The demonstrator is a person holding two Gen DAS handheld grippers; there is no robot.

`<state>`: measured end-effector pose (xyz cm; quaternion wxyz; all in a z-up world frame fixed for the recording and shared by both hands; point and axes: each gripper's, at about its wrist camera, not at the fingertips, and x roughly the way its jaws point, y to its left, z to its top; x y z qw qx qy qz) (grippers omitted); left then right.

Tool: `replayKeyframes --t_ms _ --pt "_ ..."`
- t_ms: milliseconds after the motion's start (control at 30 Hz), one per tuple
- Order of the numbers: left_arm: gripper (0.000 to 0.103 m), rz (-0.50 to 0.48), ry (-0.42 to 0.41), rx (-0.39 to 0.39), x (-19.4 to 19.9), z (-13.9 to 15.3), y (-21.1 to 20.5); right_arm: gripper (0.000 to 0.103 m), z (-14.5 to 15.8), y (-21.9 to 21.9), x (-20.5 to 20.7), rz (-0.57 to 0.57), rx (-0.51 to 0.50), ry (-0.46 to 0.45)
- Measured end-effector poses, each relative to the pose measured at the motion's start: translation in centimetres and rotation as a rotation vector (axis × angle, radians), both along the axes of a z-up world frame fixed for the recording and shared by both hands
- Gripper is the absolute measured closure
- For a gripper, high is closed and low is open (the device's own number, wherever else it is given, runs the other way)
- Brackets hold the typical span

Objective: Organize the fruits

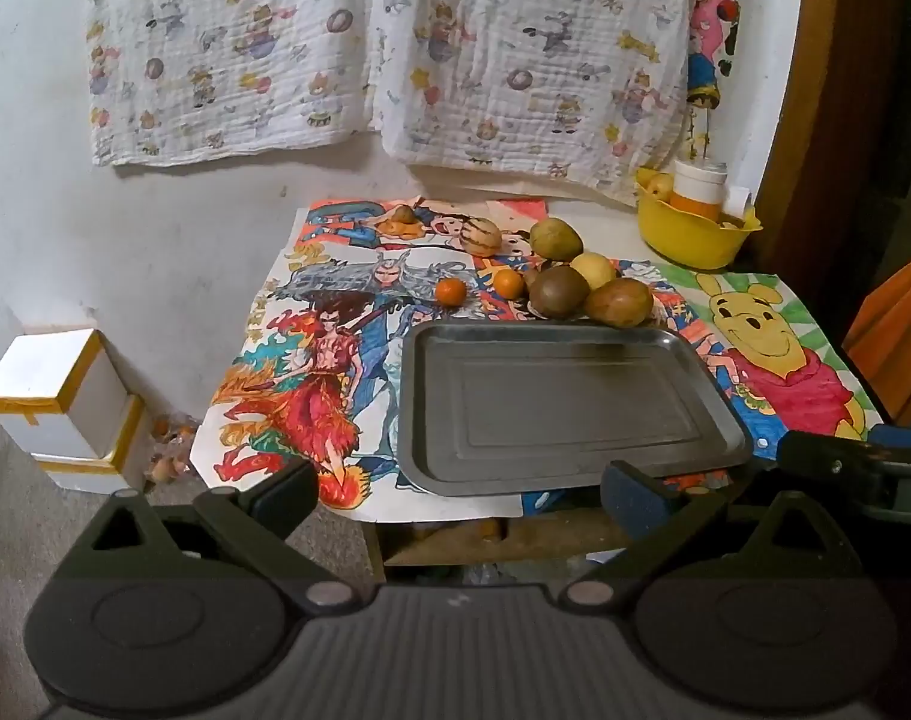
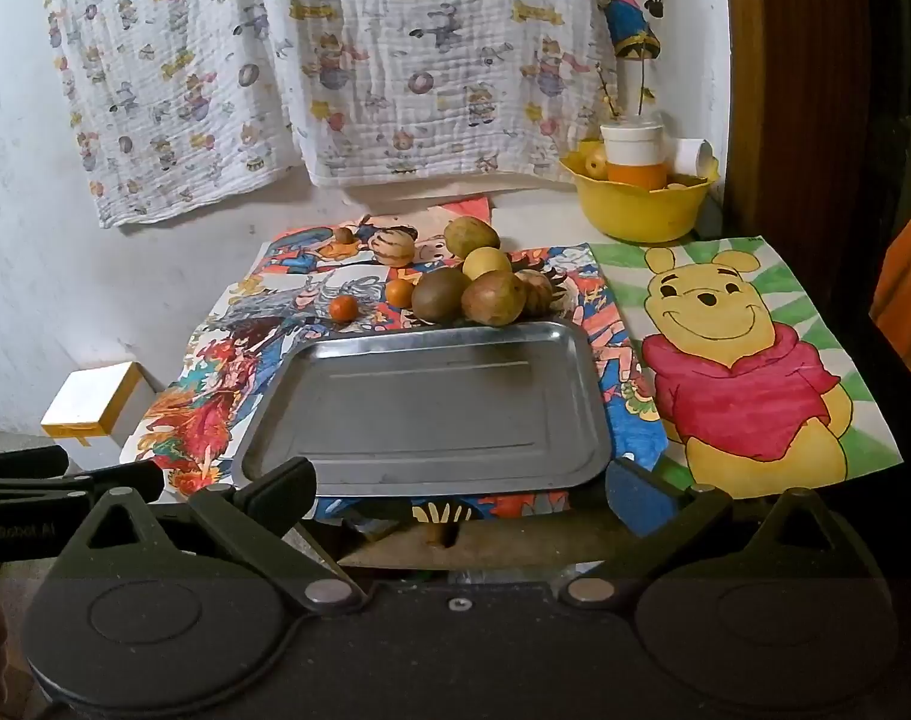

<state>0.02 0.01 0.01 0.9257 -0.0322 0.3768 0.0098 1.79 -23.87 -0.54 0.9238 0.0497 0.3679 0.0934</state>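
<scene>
Both the left gripper (image 1: 458,489) and right gripper (image 2: 458,489) are hanging spread wide, gripping nothing; the metal tray (image 1: 575,468) is lying just ahead, the fruits (image 1: 575,282) sitting beyond it.

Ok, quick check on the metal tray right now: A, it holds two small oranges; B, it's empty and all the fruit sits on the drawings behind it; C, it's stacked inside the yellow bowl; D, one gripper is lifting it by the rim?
B: the metal tray shows only bare steel, while the fruit pile and two small oranges lie beyond its far rim.
</scene>
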Motion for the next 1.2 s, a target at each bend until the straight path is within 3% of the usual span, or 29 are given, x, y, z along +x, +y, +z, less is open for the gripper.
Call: replayKeyframes --t_ms 1200 --pt "0.001 -0.007 0.015 -0.016 0.22 -0.54 -0.84 0.000 -0.47 -0.09 0.30 0.009 0.009 0.024"
